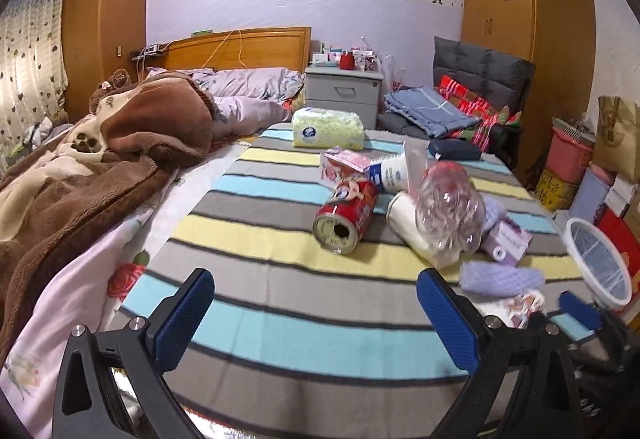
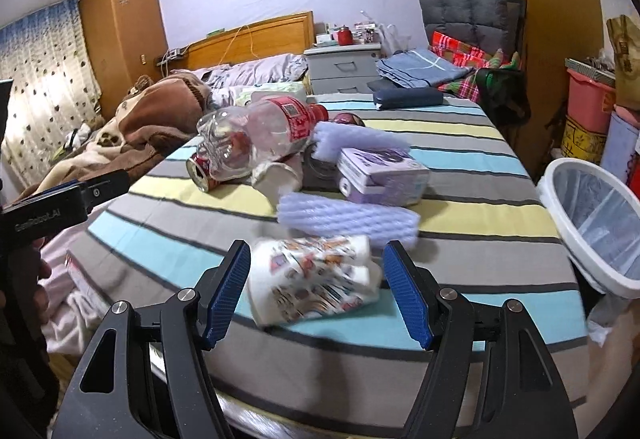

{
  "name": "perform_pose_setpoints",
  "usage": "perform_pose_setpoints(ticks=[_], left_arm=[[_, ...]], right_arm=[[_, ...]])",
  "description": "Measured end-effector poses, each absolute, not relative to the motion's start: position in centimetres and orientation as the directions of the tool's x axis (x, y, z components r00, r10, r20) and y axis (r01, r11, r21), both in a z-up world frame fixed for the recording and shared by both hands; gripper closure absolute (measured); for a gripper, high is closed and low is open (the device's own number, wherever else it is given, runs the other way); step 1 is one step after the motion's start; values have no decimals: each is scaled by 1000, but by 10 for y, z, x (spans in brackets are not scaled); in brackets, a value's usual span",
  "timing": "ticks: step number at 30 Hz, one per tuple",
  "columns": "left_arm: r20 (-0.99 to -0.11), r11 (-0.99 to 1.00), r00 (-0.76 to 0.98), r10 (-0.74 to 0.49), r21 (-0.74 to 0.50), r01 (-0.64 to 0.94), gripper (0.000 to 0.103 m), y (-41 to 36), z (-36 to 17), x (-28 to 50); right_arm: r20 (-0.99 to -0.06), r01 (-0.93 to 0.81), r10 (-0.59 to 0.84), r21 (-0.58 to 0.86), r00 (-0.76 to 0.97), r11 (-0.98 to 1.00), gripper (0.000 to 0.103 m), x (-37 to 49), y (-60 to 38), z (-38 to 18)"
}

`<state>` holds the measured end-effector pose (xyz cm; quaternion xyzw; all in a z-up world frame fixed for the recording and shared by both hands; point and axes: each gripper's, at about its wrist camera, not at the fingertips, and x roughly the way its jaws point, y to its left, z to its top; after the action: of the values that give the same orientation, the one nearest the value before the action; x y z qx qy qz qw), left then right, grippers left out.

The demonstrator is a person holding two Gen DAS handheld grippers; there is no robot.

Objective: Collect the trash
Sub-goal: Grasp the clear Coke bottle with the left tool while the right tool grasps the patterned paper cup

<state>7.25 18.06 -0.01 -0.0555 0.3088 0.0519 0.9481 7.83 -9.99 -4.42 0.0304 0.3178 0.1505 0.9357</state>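
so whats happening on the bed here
A person with a gripper in each hand is clearing trash off the striped blanket. The right gripper is open around a printed paper cup lying on its side, not yet clamped. The left gripper is open and empty, facing a red can and a clear plastic bottle. A white bin with a liner waits at the bed's right edge.

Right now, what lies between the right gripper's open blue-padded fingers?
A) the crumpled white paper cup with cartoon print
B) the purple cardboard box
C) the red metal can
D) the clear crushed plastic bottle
A: in the right wrist view, the crumpled white paper cup with cartoon print lies on its side between the open right gripper fingers, not yet clamped.
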Motion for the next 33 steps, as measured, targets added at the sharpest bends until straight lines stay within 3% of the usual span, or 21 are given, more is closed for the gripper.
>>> perform_pose_setpoints(ticks=[8,13,26,29,31,33], left_arm=[[-574,993,819,7,-94,-75,1,174,21,100],[-574,990,813,-95,-141,16,1,162,29,124],[-662,983,727,-182,-139,120,3,118,20,199],[-706,967,662,-252,-207,148,11,113,6,213],[-741,959,611,-280,-245,143,24,110,-4,219],[-751,955,591,-295,-251,158,28,103,-11,219]], right_arm=[[-630,-205,193,55,752,977,33,92,-70,-50],[-623,-234,89,-155,777,960,33,77,-62,-57],[-659,-131,60,-59,750,990,33,72,-128,-52],[-668,-100,46,-43,743,994,33,75,-137,-53],[-681,-89,56,-14,730,996,33,78,-144,-54],[-688,-79,59,3,723,997,33,80,-147,-56]])
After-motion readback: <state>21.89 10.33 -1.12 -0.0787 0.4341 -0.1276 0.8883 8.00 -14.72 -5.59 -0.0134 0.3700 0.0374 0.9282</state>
